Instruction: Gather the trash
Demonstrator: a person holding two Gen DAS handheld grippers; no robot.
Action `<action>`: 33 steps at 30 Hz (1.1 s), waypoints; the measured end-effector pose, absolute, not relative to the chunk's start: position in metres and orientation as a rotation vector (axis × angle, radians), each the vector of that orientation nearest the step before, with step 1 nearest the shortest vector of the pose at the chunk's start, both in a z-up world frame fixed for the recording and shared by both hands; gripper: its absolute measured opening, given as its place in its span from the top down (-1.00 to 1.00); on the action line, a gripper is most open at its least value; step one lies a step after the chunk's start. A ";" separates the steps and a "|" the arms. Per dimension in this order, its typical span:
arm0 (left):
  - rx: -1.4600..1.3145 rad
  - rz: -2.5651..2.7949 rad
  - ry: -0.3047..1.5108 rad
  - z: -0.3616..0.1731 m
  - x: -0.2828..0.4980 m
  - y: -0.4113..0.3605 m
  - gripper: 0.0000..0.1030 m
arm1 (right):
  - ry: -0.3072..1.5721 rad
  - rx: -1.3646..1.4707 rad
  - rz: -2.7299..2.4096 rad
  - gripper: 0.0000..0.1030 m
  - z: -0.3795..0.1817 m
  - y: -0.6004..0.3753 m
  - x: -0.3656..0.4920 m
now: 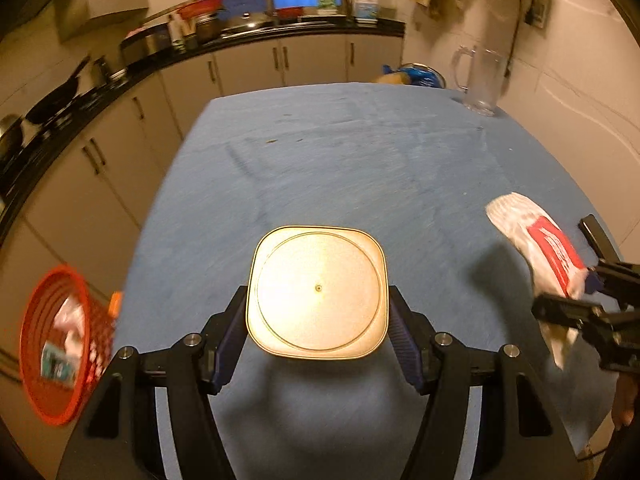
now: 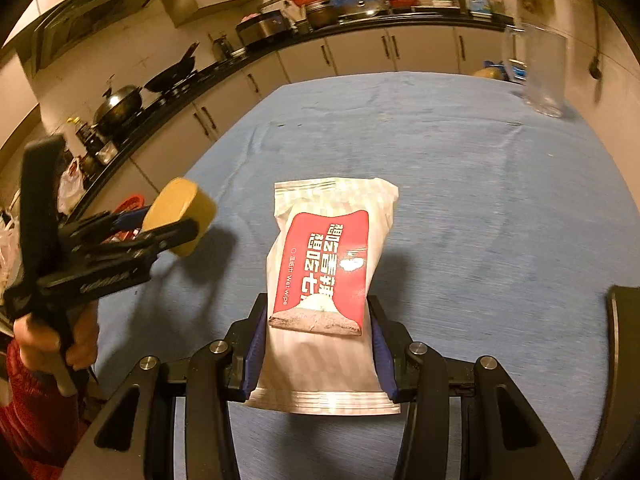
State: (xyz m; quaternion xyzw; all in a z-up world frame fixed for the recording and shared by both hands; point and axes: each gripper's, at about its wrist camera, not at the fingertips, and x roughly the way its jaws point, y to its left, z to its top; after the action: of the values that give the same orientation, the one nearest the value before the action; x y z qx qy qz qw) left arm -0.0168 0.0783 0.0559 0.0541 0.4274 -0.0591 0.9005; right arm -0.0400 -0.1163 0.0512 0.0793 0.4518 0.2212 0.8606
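Carrying two pieces of trash at once, I have both held above the blue-clothed table (image 1: 340,152), and the red mesh waste basket (image 1: 60,344) sits down on the floor off the table's left edge, already holding some wrappers.

My worry is the drop. The left gripper (image 1: 318,320) pinches the rounded-square yellowish plastic container (image 1: 318,292) only by its two smooth side walls, so a quick swing towards the basket could let it slide out of the pads and land on the floor. The white wet-wipe packet with the red label (image 2: 324,280) is soft; the right gripper (image 2: 320,344) squeezes it across its lower part, and I judge it could sag or slip if my grip eases. That hand also has the longer way to go to the basket, across the left one, so the two tools could knock together.

Both tools are opened about midway, each clenched on its item: left pads touching the container's sides, right pads pressing the packet's edges. A clear glass pitcher (image 1: 480,80) stands at the far right corner, well apart.
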 end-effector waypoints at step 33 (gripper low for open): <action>-0.113 -0.090 0.857 0.062 -0.074 0.222 -0.30 | 0.935 0.017 0.621 0.03 0.084 0.022 -0.028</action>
State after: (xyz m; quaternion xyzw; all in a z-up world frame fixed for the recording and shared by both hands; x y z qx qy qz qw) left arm -0.0744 0.2222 0.0619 -0.0549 0.4150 -0.0435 0.9071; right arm -0.0282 0.0216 0.0838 0.0083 0.4433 0.2946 0.8466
